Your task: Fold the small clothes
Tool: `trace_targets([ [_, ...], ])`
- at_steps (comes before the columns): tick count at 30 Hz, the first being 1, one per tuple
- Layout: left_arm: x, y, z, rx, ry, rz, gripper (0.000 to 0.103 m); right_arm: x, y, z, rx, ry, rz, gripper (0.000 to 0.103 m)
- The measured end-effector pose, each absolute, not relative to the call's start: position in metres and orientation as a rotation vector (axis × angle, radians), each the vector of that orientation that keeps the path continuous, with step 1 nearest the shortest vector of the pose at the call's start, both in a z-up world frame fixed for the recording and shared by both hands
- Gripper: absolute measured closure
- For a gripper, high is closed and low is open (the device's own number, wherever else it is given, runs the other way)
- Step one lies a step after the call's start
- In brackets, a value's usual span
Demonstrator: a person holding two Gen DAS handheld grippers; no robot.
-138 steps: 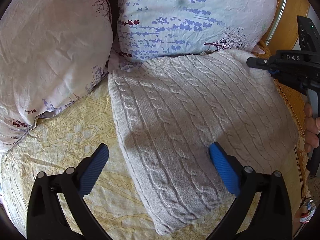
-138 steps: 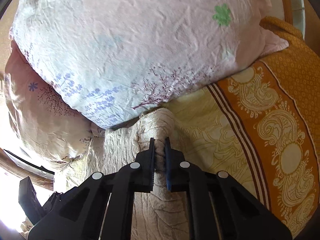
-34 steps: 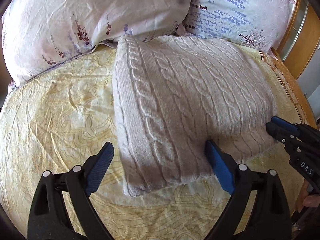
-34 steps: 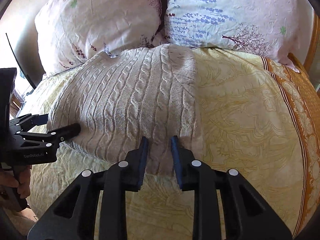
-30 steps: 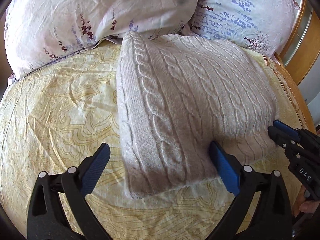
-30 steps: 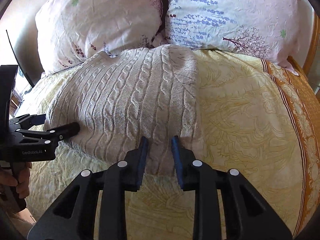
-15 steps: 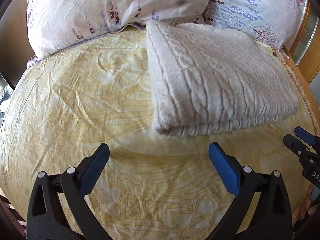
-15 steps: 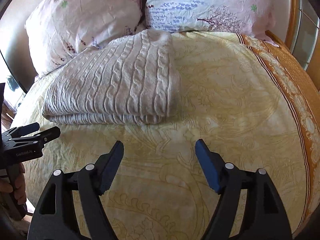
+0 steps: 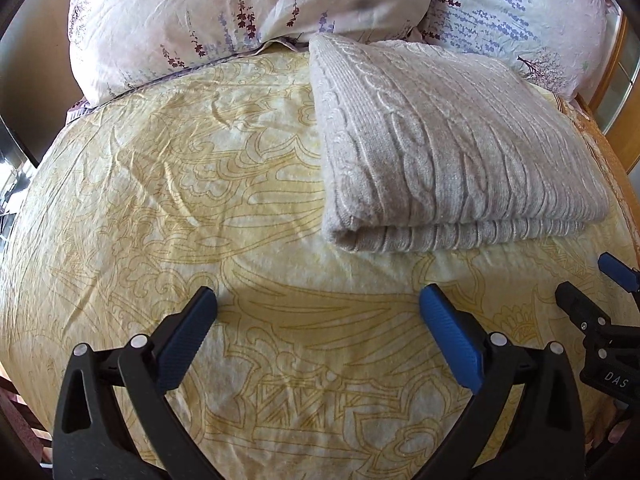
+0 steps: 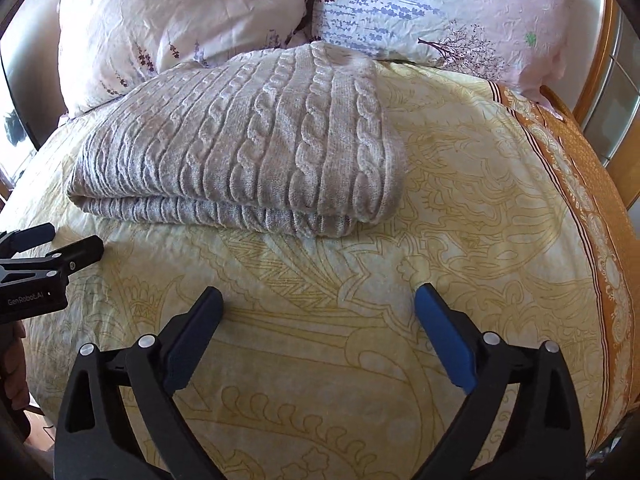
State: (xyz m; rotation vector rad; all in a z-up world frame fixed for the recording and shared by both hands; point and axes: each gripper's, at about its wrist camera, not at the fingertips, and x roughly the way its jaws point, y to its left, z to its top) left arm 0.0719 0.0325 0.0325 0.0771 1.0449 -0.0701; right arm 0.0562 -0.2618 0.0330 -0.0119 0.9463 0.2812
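Lying ahead of both wide-spread, empty claws, the folded sweater (image 9: 440,140) is set crosswise on the bedspread (image 9: 200,200), up-right of the left gripper (image 9: 318,318) and up-left of the right gripper (image 10: 318,314), neither being judged clearly nearer.

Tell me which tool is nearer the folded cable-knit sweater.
Left, narrowly. The left tool sits open just off the sweater's near-left corner; the right tool is open slightly farther back, off its right end.
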Motion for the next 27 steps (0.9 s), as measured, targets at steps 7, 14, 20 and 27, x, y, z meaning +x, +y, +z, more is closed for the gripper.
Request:
trace_targets([
  [7,0.0710,0.0330,0.0326,0.075,1.043,-0.069,0.002,0.0569,-0.2630,0.0319,-0.010,0.952,0.271,0.001],
  [14,0.0715,0.0334,0.0323,0.073,1.053,-0.070,0.002,0.0569,-0.2633,0.0318,-0.011,0.952,0.272,0.001],
  [20,0.0747,0.0338,0.0321,0.073,1.065,-0.071,0.002,0.0569,-0.2632,0.0319,-0.011,0.951,0.272,0.001],
  [27,0.0757,0.0338,0.0318,0.073,1.070,-0.070,0.002,0.0569,-0.2633,0.0317,-0.011,0.951,0.273,0.001],
])
